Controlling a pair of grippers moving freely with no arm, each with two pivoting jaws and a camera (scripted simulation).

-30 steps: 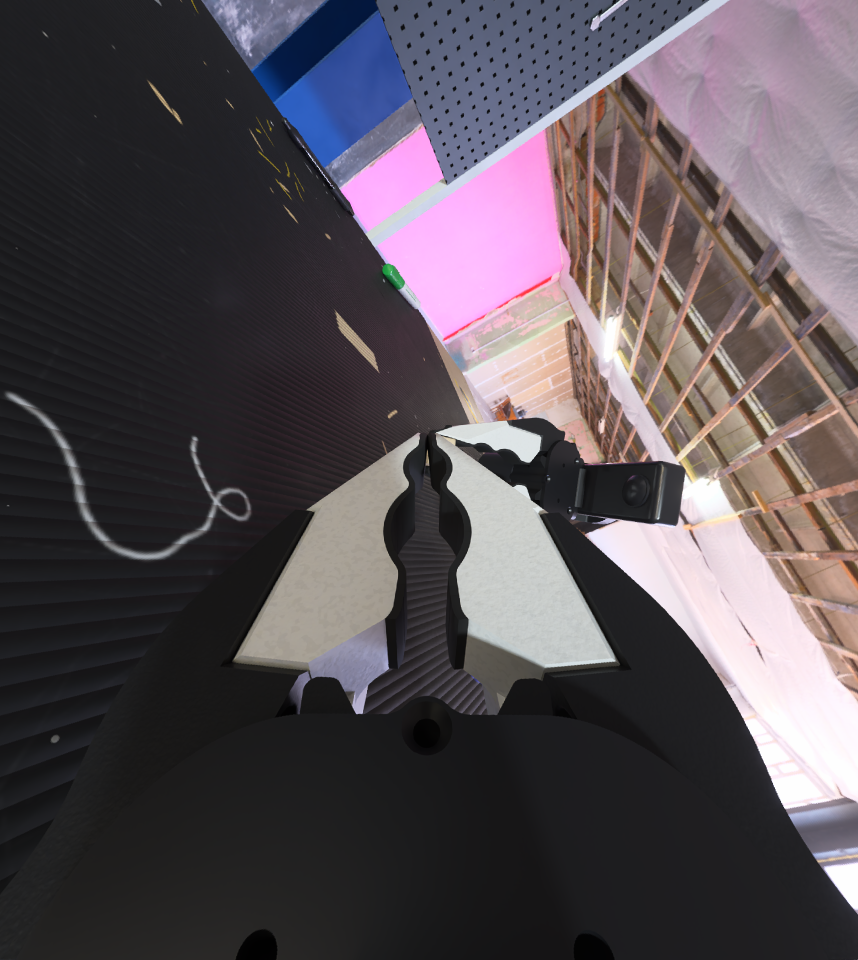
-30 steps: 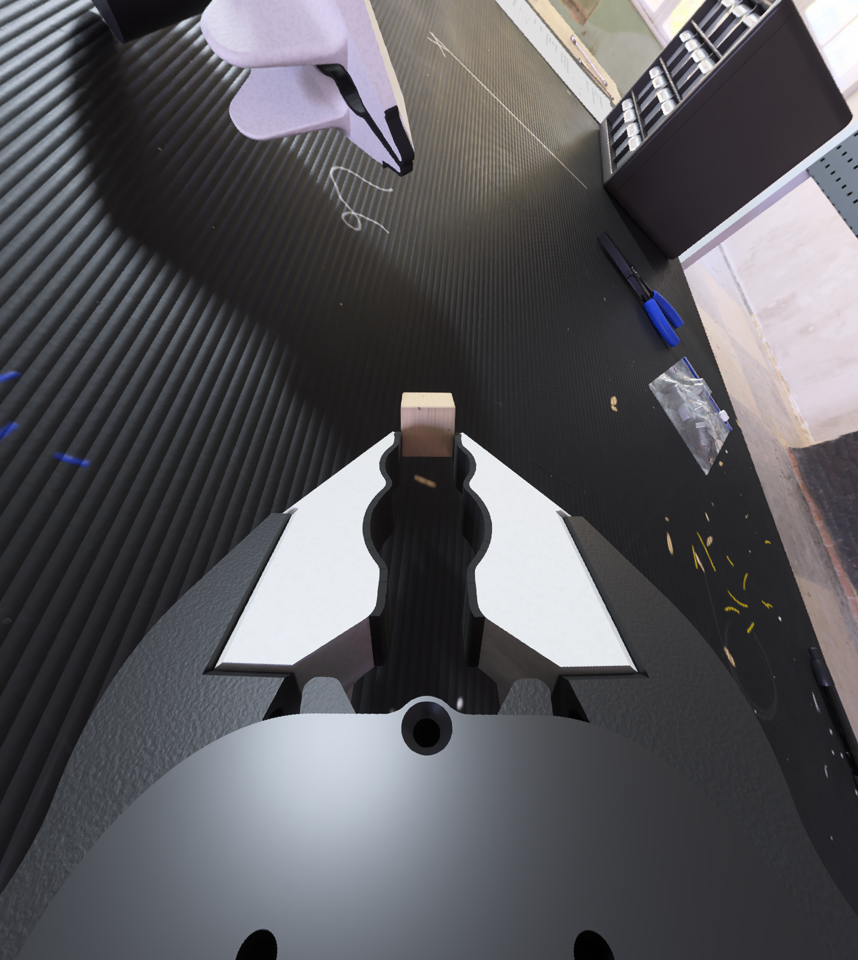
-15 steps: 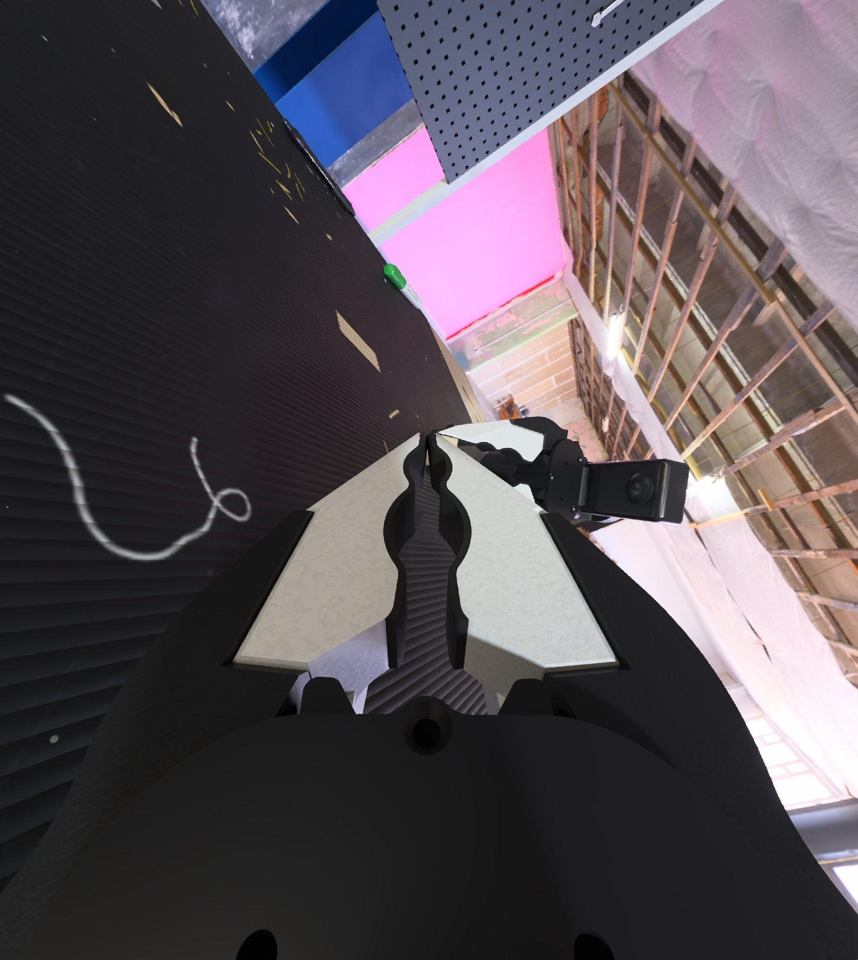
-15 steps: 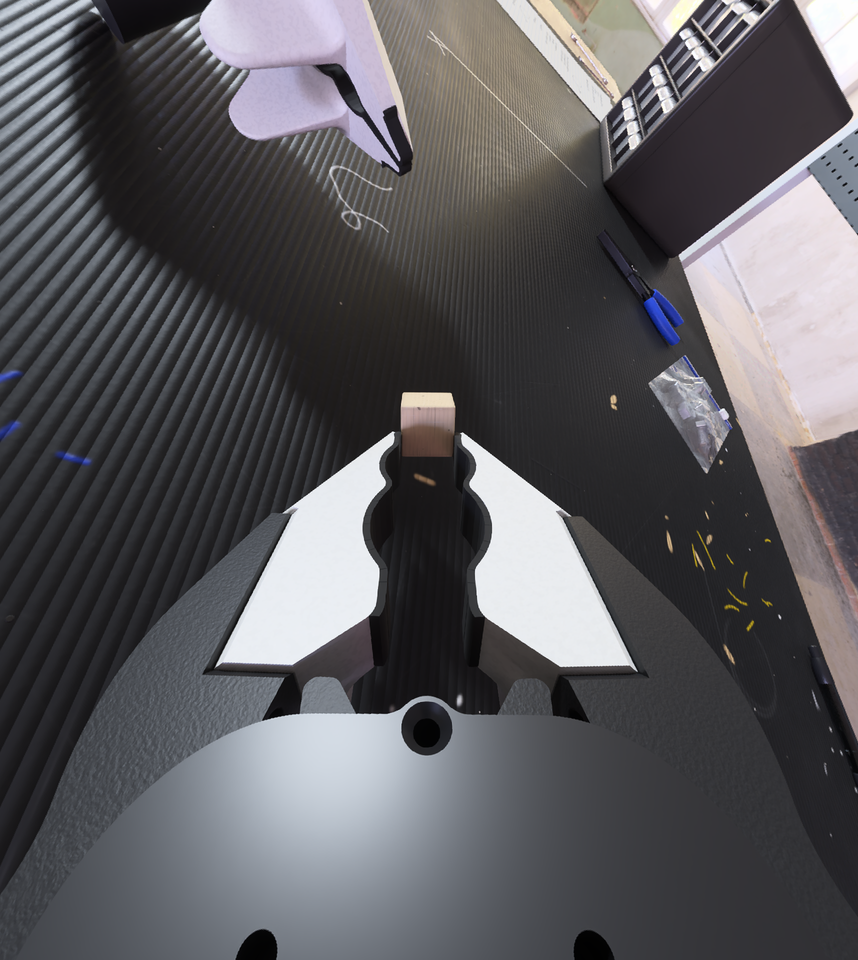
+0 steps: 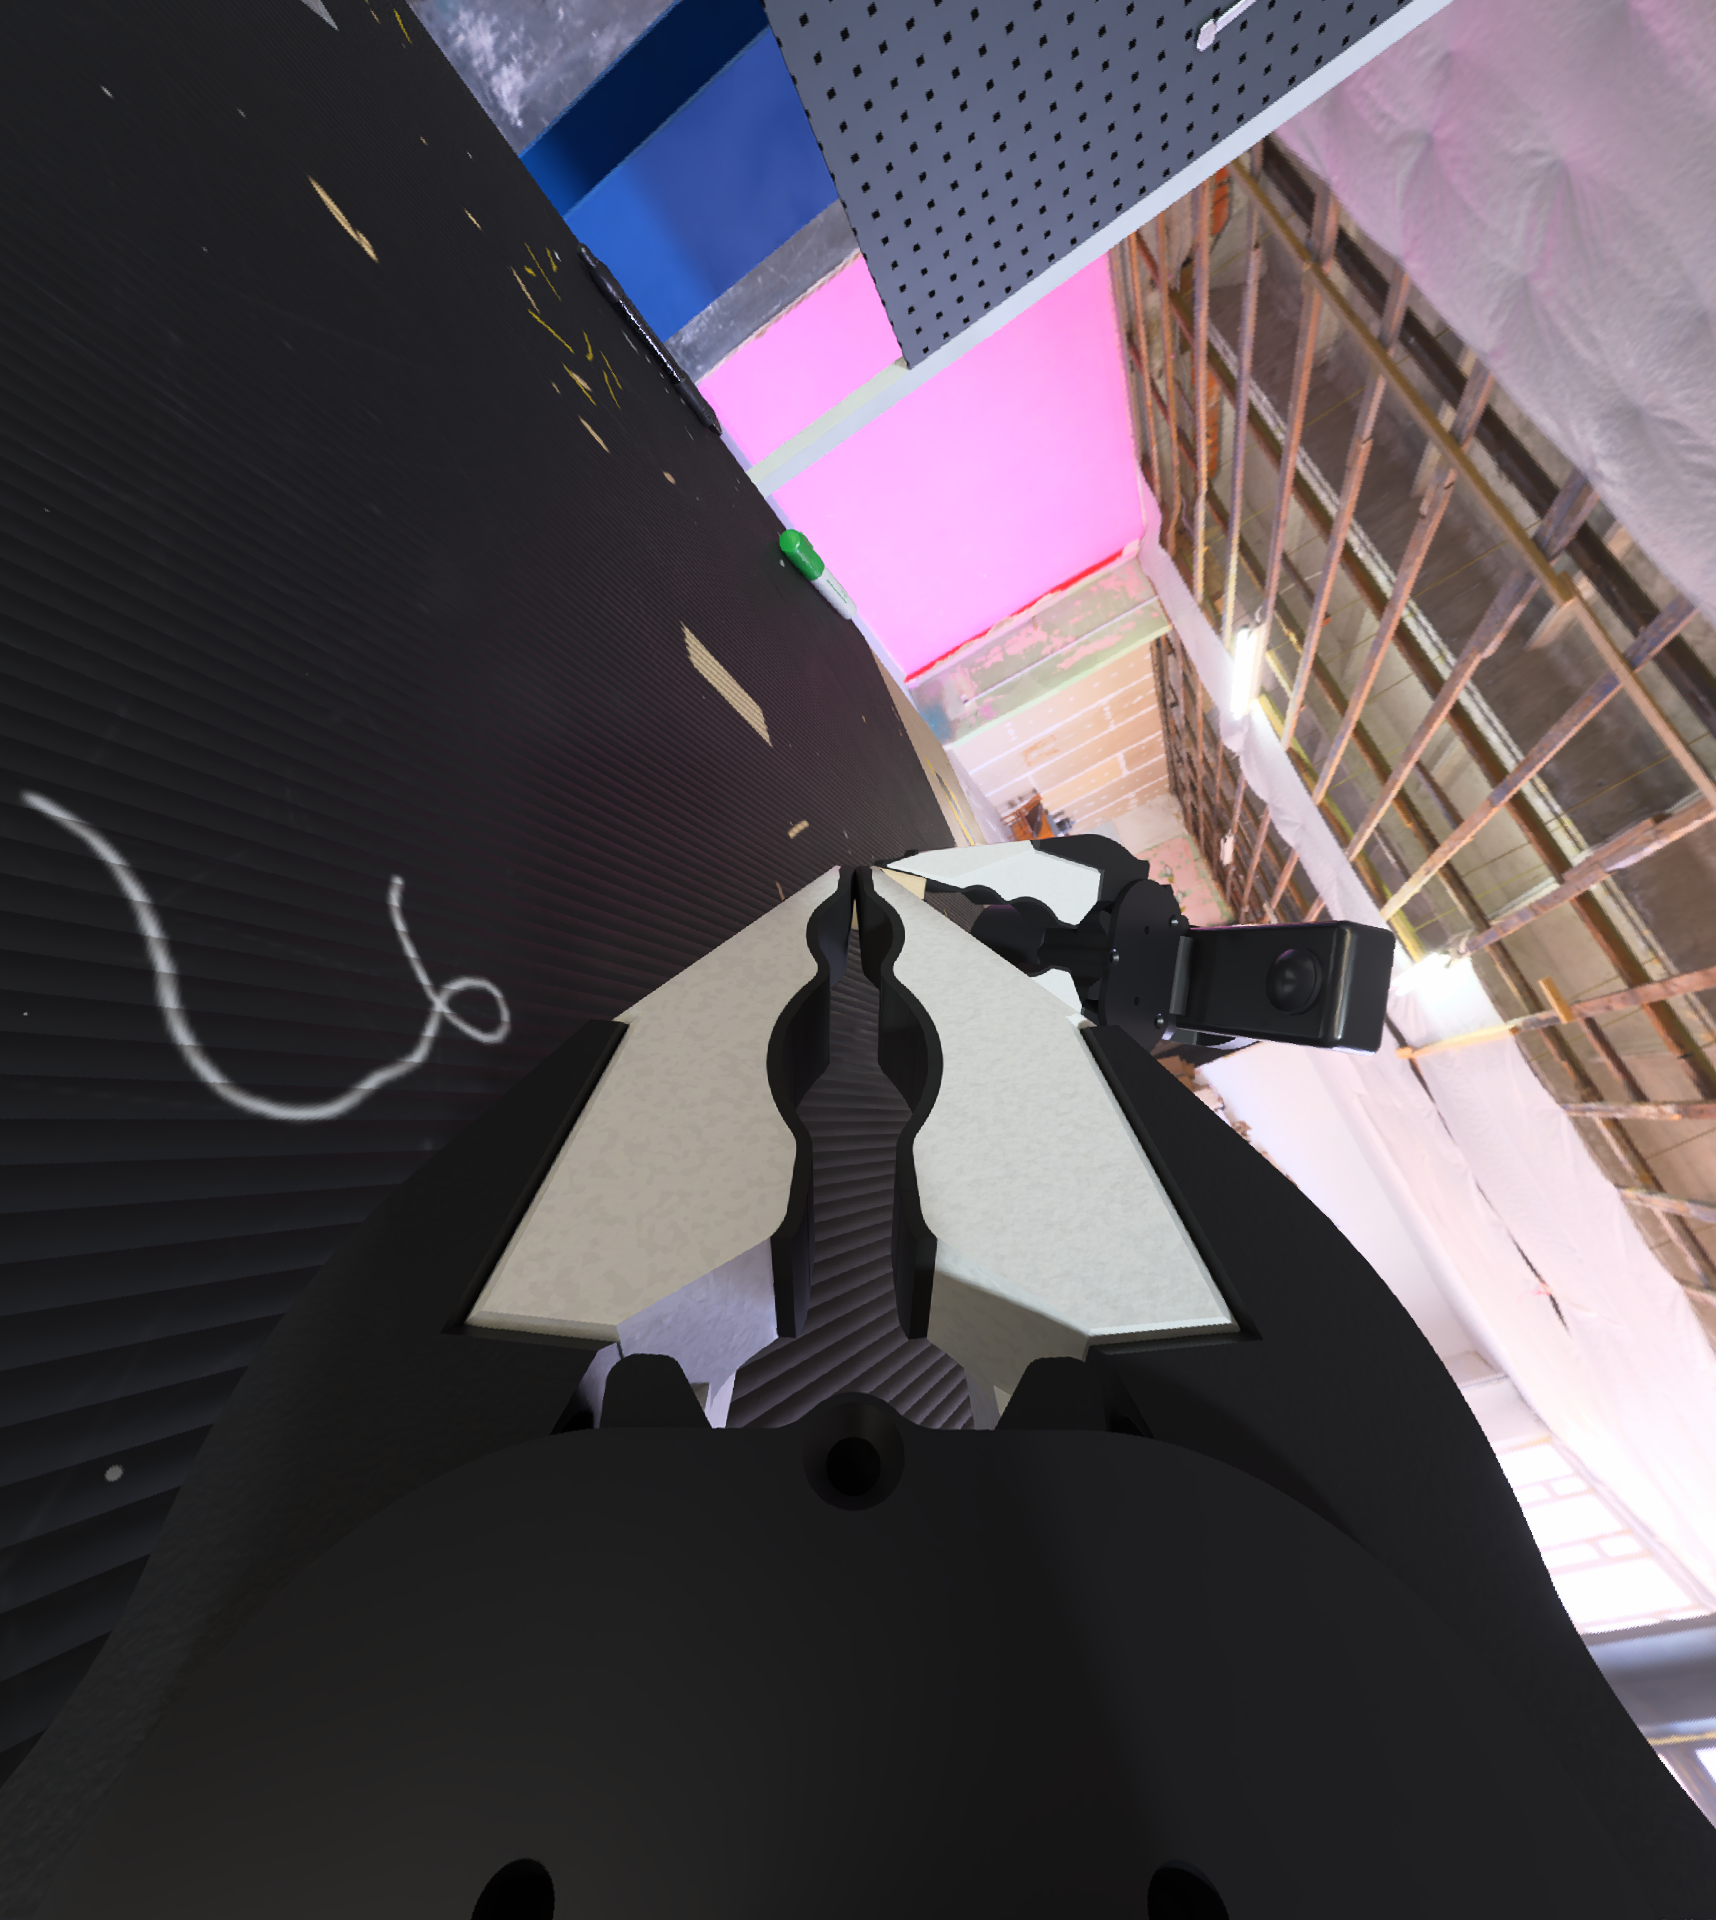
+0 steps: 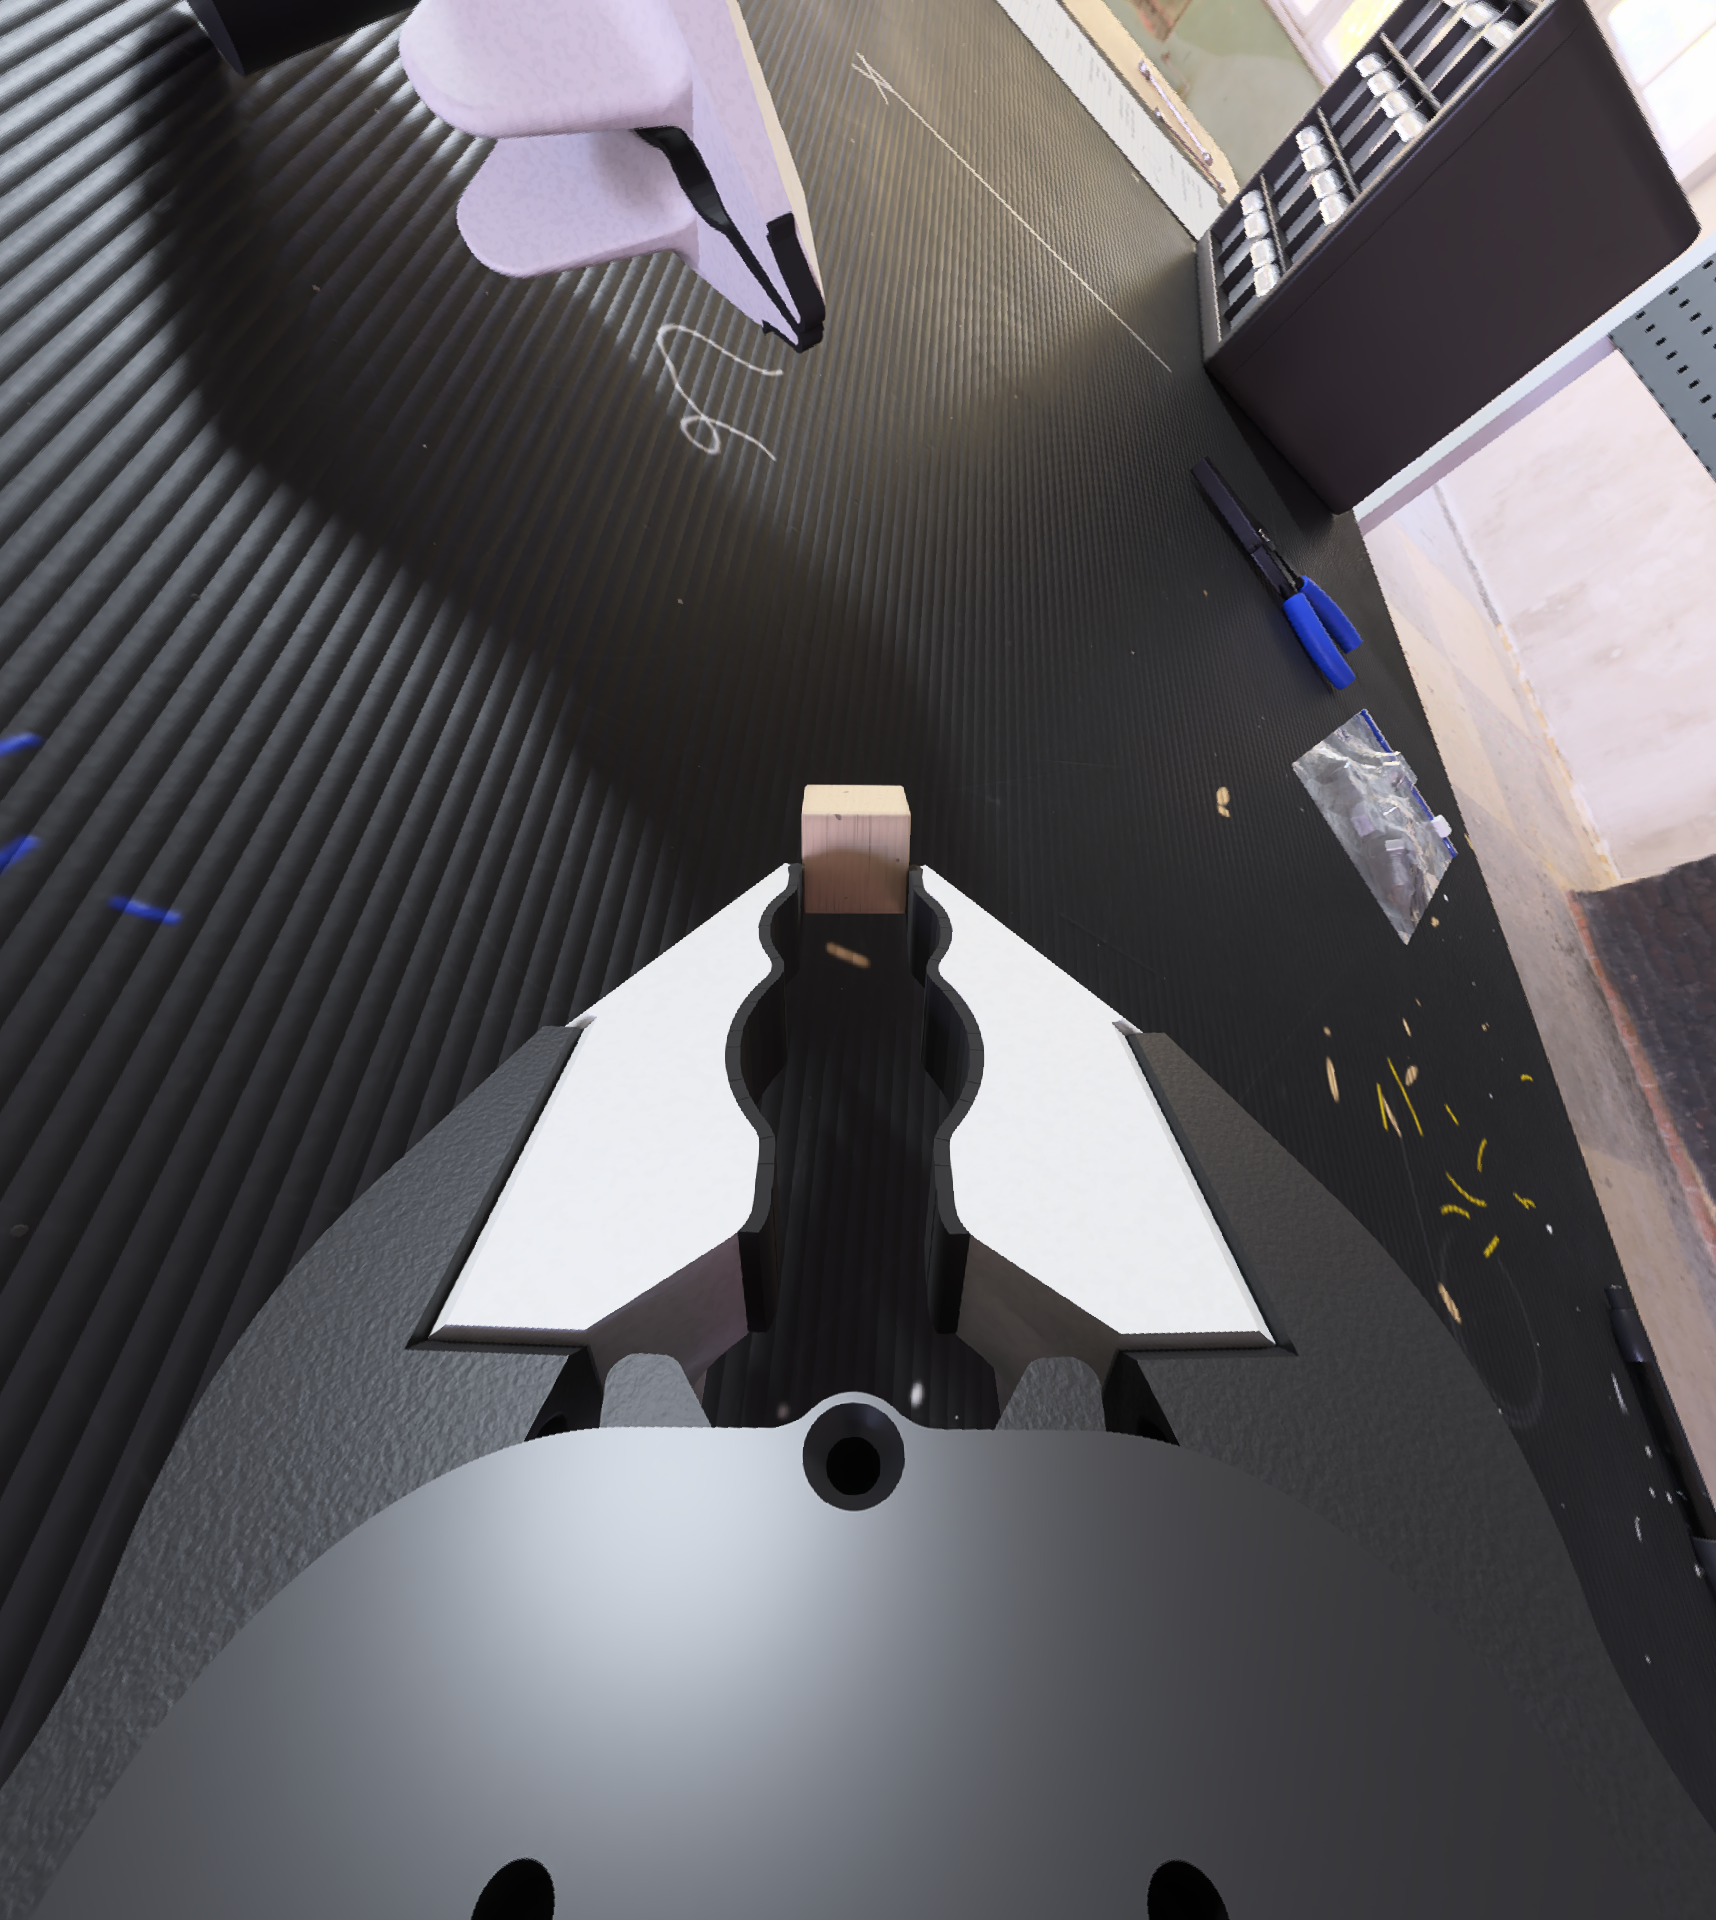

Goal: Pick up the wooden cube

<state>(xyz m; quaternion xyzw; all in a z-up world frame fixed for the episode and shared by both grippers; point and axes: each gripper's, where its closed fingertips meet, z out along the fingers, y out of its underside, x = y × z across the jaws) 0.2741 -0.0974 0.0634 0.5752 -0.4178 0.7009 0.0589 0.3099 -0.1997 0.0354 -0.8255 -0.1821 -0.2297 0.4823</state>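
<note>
The wooden cube point(image 6: 854, 847) is a small pale block held between the fingertips of my right gripper point(image 6: 854, 883), whose jaws are closed against its two sides over the black ribbed mat point(image 6: 314, 727). My left gripper point(image 5: 854, 883) is shut with its tips together and holds nothing. It hangs over the mat and also shows in the right wrist view point(image 6: 792, 301), far beyond the cube. The right gripper shows in the left wrist view point(image 5: 1041, 904), just past my left fingertips. I cannot make out the cube there.
A black organizer box point(image 6: 1436, 239) stands at the mat's far right edge. Blue-handled pliers point(image 6: 1290, 592), a clear plastic bag point(image 6: 1379, 821) and yellow shavings point(image 6: 1436, 1153) lie along that edge. A white squiggle point(image 6: 708, 395) marks the mat. A green marker point(image 5: 802, 556) lies near a pegboard point(image 5: 989, 135).
In the left wrist view the right gripper has drifted slightly to the right. The right wrist view is unchanged, with the cube still between the fingertips. The left gripper has not moved.
</note>
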